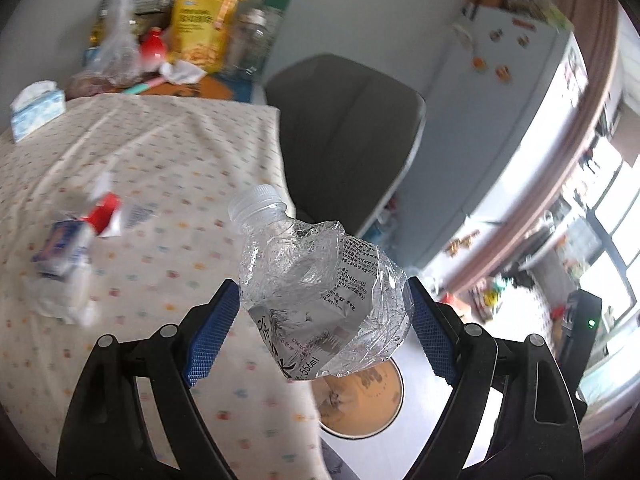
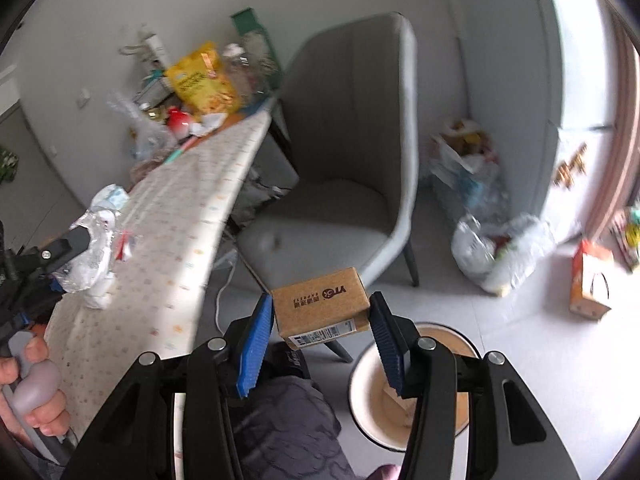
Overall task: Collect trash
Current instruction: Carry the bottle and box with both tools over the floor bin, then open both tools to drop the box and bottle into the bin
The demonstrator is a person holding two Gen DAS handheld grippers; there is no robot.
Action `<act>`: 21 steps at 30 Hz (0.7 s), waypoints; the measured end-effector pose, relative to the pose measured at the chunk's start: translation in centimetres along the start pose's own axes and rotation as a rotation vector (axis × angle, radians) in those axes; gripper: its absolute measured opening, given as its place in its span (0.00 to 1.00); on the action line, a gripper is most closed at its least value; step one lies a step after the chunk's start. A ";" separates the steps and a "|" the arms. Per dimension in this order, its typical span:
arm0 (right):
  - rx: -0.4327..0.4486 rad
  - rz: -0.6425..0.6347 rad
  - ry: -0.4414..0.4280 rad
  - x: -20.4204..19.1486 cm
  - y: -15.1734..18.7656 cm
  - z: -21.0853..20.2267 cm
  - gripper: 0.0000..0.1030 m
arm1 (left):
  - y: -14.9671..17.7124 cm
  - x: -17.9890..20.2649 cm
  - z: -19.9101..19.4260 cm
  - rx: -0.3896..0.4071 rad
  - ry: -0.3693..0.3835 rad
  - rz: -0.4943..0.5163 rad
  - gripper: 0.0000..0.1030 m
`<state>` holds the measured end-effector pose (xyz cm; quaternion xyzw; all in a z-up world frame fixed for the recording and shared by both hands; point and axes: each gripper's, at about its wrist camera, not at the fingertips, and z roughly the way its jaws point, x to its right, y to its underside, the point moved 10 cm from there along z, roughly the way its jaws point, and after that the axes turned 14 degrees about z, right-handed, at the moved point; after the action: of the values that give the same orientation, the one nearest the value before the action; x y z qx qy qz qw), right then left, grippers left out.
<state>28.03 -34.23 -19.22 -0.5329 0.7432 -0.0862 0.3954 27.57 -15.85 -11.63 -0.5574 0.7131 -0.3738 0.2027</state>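
My left gripper [image 1: 324, 304] is shut on a crushed clear plastic bottle [image 1: 316, 288] with a white cap, held above the table's right edge. My right gripper [image 2: 320, 316] is shut on a small brown cardboard box [image 2: 320, 306], held beside the table over the floor. A round white bin [image 2: 372, 384] with a brown inside stands on the floor just below the right gripper; it also shows in the left wrist view [image 1: 360, 404], under the bottle. Crumpled wrappers [image 1: 76, 248] lie on the tablecloth at the left. The left gripper with the bottle shows at the left of the right wrist view [image 2: 80, 256].
The table [image 1: 160, 152] has a dotted cloth, a tissue box [image 1: 36, 110] and packed groceries [image 1: 200, 28] at the far end. A grey chair [image 2: 344, 160] stands beside the table. Full plastic bags [image 2: 500, 248] and an orange carton [image 2: 592, 280] sit on the floor by the fridge [image 1: 520, 92].
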 end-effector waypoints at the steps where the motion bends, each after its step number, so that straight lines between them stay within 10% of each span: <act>1: -0.005 0.016 0.006 1.0 0.1 0.3 0.49 | 0.1 0.8 0.6 -0.014 0.010 0.013 0.80; 4: -0.013 0.064 0.020 3.6 0.4 1.0 0.62 | 0.3 2.7 1.9 -0.041 0.032 0.047 0.80; 21: 0.086 0.225 0.075 14.0 -0.8 -4.1 0.64 | 2.8 12.9 9.4 -0.203 0.161 0.195 0.80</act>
<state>24.12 -47.82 -22.94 -0.4249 0.8082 -0.0929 0.3972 28.56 -30.69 -18.16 -0.4715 0.8117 -0.3221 0.1228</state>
